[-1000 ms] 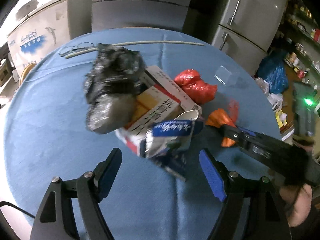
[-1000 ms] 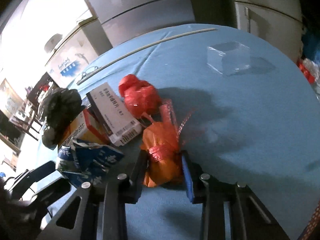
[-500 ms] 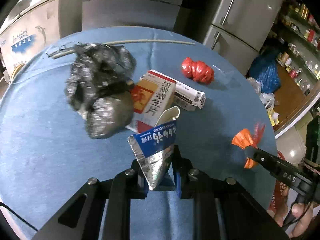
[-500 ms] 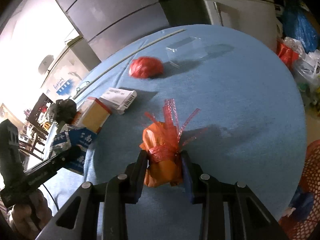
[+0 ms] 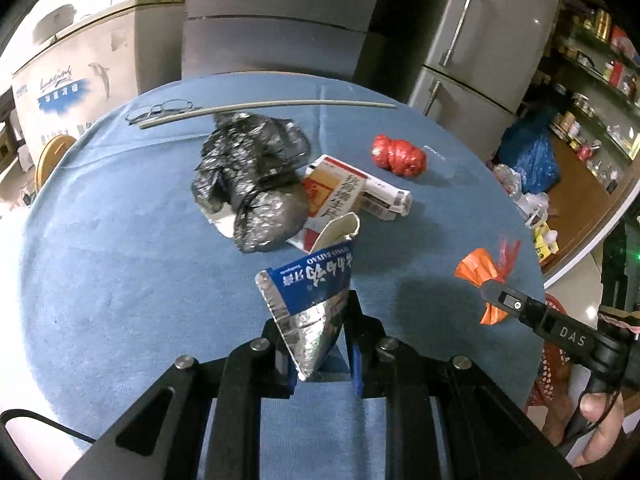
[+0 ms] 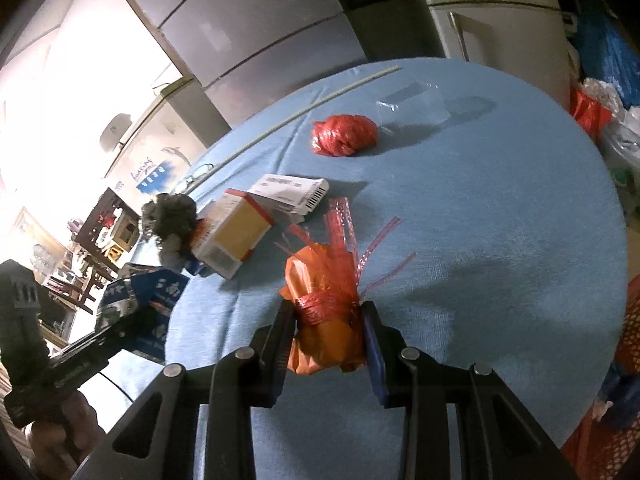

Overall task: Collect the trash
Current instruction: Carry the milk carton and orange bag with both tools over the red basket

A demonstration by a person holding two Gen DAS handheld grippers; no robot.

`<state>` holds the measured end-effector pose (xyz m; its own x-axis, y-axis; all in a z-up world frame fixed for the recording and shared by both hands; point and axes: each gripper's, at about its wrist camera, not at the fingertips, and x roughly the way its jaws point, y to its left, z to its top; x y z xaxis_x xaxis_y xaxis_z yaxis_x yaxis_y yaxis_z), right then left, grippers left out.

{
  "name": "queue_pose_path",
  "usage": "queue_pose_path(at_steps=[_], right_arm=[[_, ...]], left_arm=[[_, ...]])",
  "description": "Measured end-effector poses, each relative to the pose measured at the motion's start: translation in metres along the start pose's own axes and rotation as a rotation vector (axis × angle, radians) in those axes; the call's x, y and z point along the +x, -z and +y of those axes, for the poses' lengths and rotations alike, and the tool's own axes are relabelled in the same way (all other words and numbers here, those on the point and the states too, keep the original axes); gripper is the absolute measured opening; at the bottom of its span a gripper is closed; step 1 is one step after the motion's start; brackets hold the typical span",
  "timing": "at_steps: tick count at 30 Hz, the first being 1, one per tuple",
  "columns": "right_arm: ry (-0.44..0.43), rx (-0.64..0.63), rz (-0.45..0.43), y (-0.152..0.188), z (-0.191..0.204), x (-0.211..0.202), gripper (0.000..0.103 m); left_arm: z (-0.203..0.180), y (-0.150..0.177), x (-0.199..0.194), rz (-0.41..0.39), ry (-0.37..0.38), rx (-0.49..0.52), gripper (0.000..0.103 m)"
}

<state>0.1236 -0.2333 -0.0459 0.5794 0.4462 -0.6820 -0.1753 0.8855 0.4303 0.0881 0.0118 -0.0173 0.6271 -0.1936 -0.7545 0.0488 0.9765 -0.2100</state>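
My left gripper (image 5: 318,344) is shut on a torn blue and silver carton (image 5: 310,296), held just above the blue tablecloth (image 5: 120,280). My right gripper (image 6: 325,344) is shut on an orange bundle tied with red netting (image 6: 326,308), also off the cloth; the bundle (image 5: 480,270) shows at the right of the left wrist view. Left on the table are a crumpled black bag (image 5: 256,184), a yellow and red box (image 5: 332,196), a white box (image 5: 384,196) and a red knotted bag (image 5: 398,156). The red bag (image 6: 344,134) lies at the far side.
A clear plastic box (image 6: 412,108), a long pale stick (image 5: 272,110) and a pair of glasses (image 5: 160,108) lie near the far rim. Fridges (image 5: 480,32) stand behind. Bags (image 5: 532,160) and a red mesh basket (image 6: 628,344) sit on the floor to the right.
My left gripper closed on the blue carton and lifted it clear of the pile. My right gripper carried the orange bundle back toward the near right edge of the table.
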Motion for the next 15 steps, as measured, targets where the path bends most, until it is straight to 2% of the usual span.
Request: queue_pose_path(at_steps=[15], right_arm=[[0.003, 0.074, -0.078, 0.02, -0.021, -0.054, 0.035]], left_arm=[[-0.041, -0.004, -0.012, -0.024, -0.001, 0.089, 0.02]])
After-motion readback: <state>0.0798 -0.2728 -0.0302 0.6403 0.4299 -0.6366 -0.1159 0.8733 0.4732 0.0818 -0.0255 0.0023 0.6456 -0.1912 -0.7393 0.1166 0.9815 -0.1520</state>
